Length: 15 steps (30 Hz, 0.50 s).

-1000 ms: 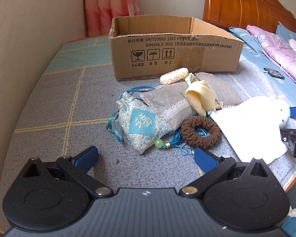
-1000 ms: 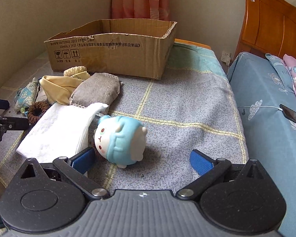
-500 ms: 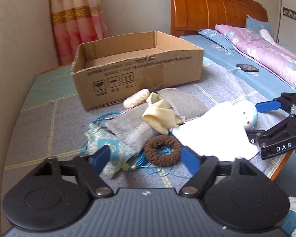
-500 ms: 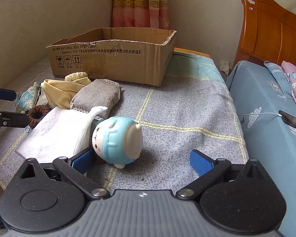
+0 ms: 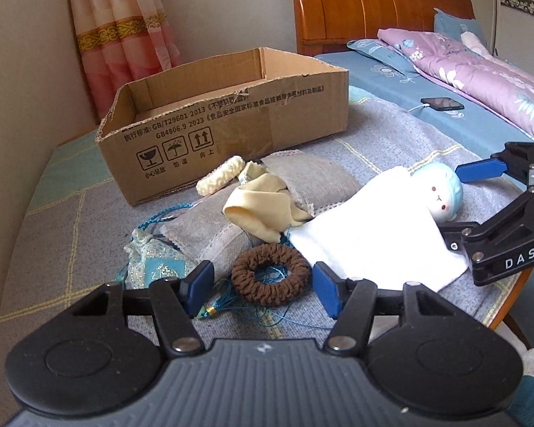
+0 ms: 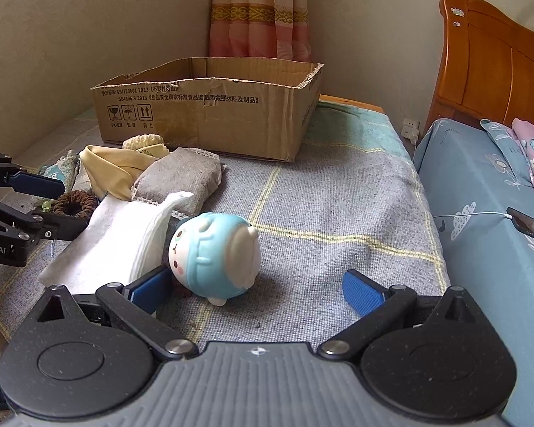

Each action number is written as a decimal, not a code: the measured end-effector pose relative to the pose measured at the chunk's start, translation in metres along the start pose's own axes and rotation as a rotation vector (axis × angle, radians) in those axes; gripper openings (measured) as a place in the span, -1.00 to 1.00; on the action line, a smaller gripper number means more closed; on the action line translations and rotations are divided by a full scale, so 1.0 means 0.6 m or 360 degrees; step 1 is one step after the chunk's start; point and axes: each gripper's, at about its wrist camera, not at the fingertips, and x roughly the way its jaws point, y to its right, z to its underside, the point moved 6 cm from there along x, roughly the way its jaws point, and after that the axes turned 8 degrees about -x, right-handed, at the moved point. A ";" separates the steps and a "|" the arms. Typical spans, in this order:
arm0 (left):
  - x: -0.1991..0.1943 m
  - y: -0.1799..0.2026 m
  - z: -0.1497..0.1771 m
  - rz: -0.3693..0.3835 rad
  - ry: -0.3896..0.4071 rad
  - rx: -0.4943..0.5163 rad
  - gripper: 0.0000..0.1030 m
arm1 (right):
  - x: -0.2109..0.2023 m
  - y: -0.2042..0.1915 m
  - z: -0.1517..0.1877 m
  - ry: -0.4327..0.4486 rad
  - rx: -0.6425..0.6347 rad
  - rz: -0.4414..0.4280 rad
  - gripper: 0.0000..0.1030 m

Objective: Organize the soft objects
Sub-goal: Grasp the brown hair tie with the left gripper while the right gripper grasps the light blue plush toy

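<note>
Since the earlier frames the left gripper (image 5: 261,290) has swung across the blanket-covered tabletop (image 5: 391,142) from the embroidered pouch side to sit astride the brown knitted scrunchie (image 5: 270,279), and its jaws, which stood wide a second ago, are closing: the ring now lies between the two blue pads, though neither pad presses on it yet. That reads as the first pick of the sorting job being lined up, with nothing yet visibly lying in the cardboard box (image 5: 231,121). The right gripper (image 6: 256,290) has hardly shifted; its fingers stand wide apart, the left-hand pad just beside or touching the blue-and-white plush toy (image 6: 215,254) near the tabletop's front edge, the other pad well clear, so nothing is held. Behind the scrunchie lie the white folded cloth (image 5: 370,235), the yellow fabric piece (image 5: 263,208) and the grey lace-edged pad (image 5: 302,181), overlapping in one heap, then the cream knitted roll (image 5: 220,179) right against the box's front wall. The blue embroidered pouch (image 5: 153,263) is half hidden behind the left gripper's finger, and its teal tassel threads run under the scrunchie, so they may snag when it is lifted. Most of the box's floor is hidden by its walls. Whether the right pad truly touches the toy cannot be told.
</note>
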 end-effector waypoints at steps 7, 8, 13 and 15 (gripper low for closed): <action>0.001 0.004 0.001 0.0011 0.0001 -0.0009 -0.06 | 0.001 -0.001 -0.002 -0.0002 0.0000 -0.0003 1.00; 0.001 0.006 0.001 0.0012 0.0001 -0.0006 -0.09 | 0.001 -0.001 -0.002 -0.0001 0.0002 -0.0001 1.00; -0.001 0.009 0.000 0.0016 -0.0008 -0.0002 -0.24 | 0.001 -0.001 -0.002 -0.0007 0.0004 0.0010 1.00; -0.004 0.007 -0.002 0.0014 -0.0014 -0.0013 -0.25 | 0.000 -0.001 -0.003 -0.0009 0.0005 0.0011 1.00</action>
